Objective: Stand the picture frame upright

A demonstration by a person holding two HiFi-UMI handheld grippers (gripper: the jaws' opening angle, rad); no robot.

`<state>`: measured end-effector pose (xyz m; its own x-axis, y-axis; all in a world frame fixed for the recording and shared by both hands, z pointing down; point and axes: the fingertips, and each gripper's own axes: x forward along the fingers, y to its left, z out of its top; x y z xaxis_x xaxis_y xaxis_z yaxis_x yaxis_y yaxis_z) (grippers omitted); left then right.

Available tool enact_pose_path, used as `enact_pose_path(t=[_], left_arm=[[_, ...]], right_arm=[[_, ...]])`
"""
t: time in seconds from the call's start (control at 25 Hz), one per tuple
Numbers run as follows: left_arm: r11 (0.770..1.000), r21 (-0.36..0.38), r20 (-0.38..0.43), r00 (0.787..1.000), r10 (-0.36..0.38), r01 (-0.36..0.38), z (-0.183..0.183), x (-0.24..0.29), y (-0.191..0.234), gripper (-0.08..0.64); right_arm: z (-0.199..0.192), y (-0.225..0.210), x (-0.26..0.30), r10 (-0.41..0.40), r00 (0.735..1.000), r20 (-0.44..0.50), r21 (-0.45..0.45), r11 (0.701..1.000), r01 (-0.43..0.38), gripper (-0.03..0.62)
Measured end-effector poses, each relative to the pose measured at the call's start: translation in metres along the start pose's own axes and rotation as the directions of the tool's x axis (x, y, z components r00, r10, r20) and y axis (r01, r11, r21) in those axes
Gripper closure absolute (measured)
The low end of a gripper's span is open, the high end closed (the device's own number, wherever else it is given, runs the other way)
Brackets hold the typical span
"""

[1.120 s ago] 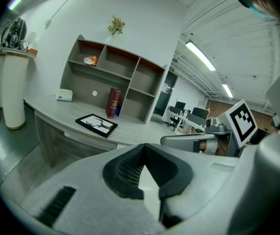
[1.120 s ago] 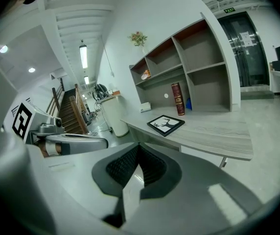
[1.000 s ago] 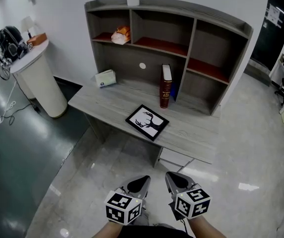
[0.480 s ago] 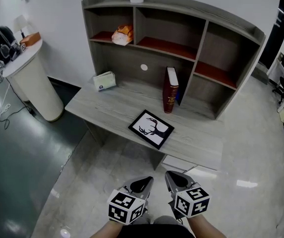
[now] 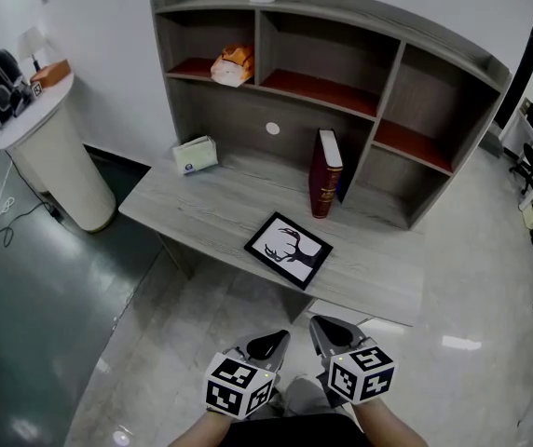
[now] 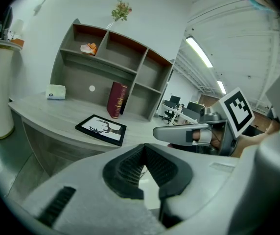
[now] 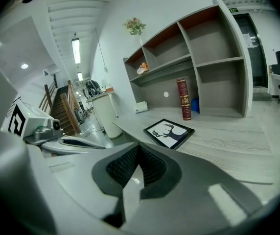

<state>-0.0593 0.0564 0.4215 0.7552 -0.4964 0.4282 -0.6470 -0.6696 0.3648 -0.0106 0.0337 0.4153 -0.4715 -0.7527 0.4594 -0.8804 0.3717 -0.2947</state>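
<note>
A black picture frame with a deer-head print lies flat near the front edge of the grey wooden desk. It also shows in the left gripper view as the frame and in the right gripper view as the frame. My left gripper and right gripper hang side by side in front of the desk, above the floor and apart from the frame. Both are shut with nothing between their jaws.
A dark red book stands upright behind the frame, against a shelf divider. A small white box lies at the desk's back left. The shelf unit holds an orange item. A white round stand is at the left.
The desk and the frame have come closer and shifted slightly right in the head view as both grippers moved toward them. Both grippers stayed shut.
</note>
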Motion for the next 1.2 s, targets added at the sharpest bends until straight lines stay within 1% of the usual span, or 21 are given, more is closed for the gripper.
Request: enact_pose_path(t=[0.24,0.48,0.6,0.76,1.04,1.2], left_arm=[[1.000,-0.018,0.018,1.000,0.012,-0.012,0.010,0.012,0.013,0.560],[0.997,-0.046,0.031,0.998,0.062,-0.061,0.026,0.030,0.035,0.560],[0.995,-0.053,0.037,0.996,0.081,-0.078,0.038,0.045,0.045,0.560],[0.993,-0.066,0.045,0.994,0.103,-0.100,0.054,0.065,0.057,0.560],[0.984,-0.096,0.039,0.987,0.154,-0.149,0.073,0.097,0.079,0.560],[0.978,-0.112,0.015,0.984,0.179,-0.176,0.077,0.111,0.086,0.560]], right_arm=[[0.009,-0.008,0.018,0.001,1.000,-0.015,-0.016,1.000,-0.002,0.594],[0.028,-0.016,0.044,0.054,0.998,-0.034,-0.049,0.997,-0.056,0.594],[0.042,-0.028,0.056,0.073,0.997,-0.039,-0.073,0.995,-0.075,0.594],[0.057,-0.045,0.072,0.095,0.994,-0.055,-0.081,0.992,-0.100,0.594],[0.076,-0.074,0.098,0.123,0.988,-0.091,-0.101,0.986,-0.132,0.594],[0.082,-0.086,0.110,0.153,0.981,-0.117,-0.102,0.981,-0.165,0.594]])
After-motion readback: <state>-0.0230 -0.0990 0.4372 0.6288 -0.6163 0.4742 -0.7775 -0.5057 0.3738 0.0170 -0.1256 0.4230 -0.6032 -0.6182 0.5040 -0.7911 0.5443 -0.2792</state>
